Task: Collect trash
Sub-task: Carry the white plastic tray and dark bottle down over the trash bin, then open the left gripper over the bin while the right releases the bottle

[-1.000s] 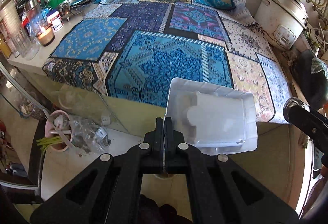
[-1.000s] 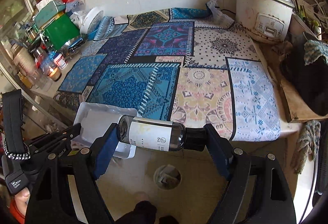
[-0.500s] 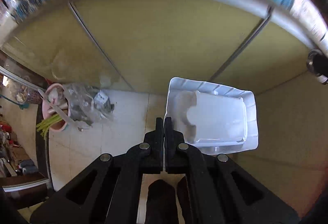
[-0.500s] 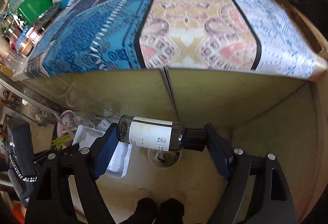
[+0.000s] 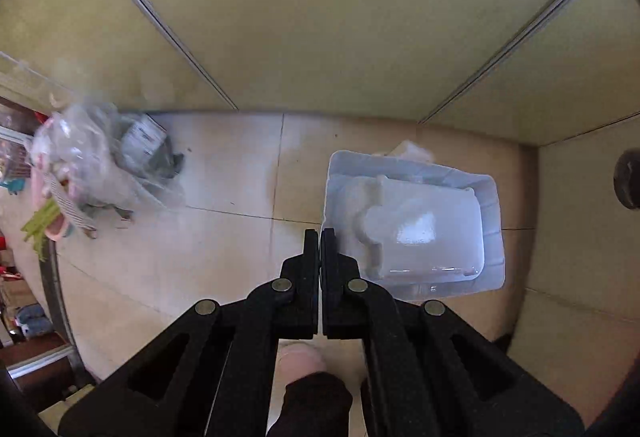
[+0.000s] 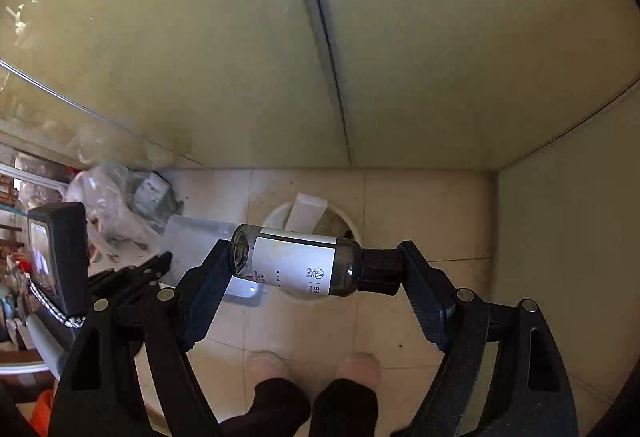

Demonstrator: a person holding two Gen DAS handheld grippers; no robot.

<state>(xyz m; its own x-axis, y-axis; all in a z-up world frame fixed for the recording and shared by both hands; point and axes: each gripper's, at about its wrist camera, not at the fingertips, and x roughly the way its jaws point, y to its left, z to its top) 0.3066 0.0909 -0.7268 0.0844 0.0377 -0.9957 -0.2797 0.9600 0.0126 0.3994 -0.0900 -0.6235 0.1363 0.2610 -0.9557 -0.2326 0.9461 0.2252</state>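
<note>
Bottle (image 6: 298, 263) clamped endwise in right jaws over white bin (image 6: 276, 215); left jaws gripping tray (image 5: 412, 229) edge.

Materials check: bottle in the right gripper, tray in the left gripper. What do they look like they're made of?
Bottle: dark, see-through body, probably smoky plastic, possibly glass; glossy highlights, matte white paper-like label, black cap.
Tray: thin, white, moulded, translucent plastic; light passes through its walls, and its raised centre is glossy.
</note>
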